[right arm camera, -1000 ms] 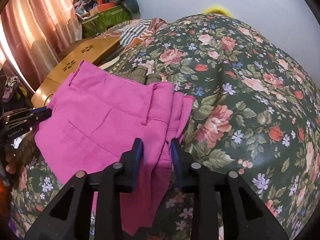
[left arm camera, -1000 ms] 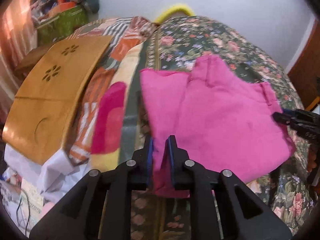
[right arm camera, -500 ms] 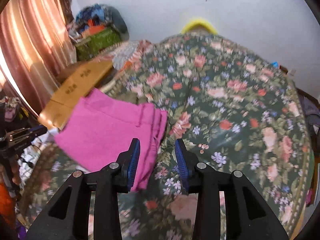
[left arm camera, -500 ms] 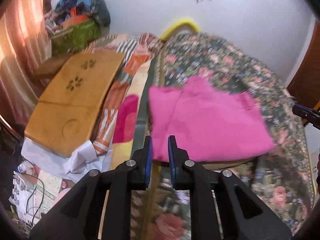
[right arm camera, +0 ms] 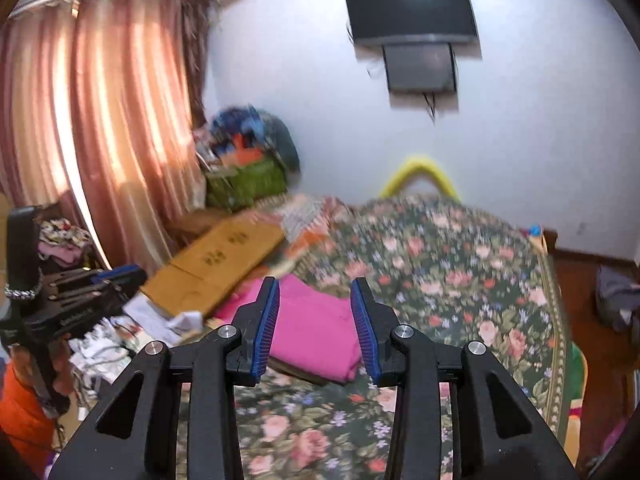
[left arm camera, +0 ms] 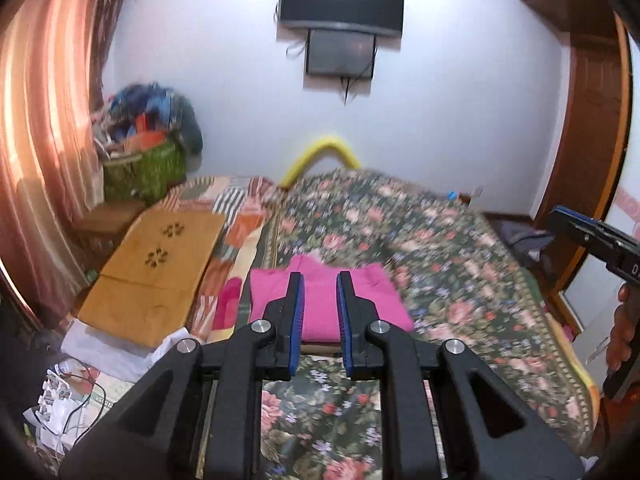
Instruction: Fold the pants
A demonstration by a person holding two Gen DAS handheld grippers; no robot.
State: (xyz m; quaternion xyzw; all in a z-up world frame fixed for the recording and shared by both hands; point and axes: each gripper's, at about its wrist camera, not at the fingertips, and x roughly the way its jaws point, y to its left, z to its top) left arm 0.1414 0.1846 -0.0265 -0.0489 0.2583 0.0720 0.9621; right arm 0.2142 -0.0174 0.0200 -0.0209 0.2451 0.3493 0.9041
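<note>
Pants (left arm camera: 320,312) lie folded mid-frame on bed (left arm camera: 440,248); left gripper (left arm camera: 319,280) & right gripper (right arm camera: 315,288) apart, empty, prob. done.

The bed (left arm camera: 460,264) carries a floral cover; folded pink pants (left arm camera: 320,304) lie near its front edge, with what looks like a wooden board (left arm camera: 160,272) beside them.

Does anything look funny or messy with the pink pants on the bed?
Not really. The pink pants lie folded flat in a neat bundle on the flowery bedspread. Both the left gripper and right gripper are open and hold nothing.
</note>
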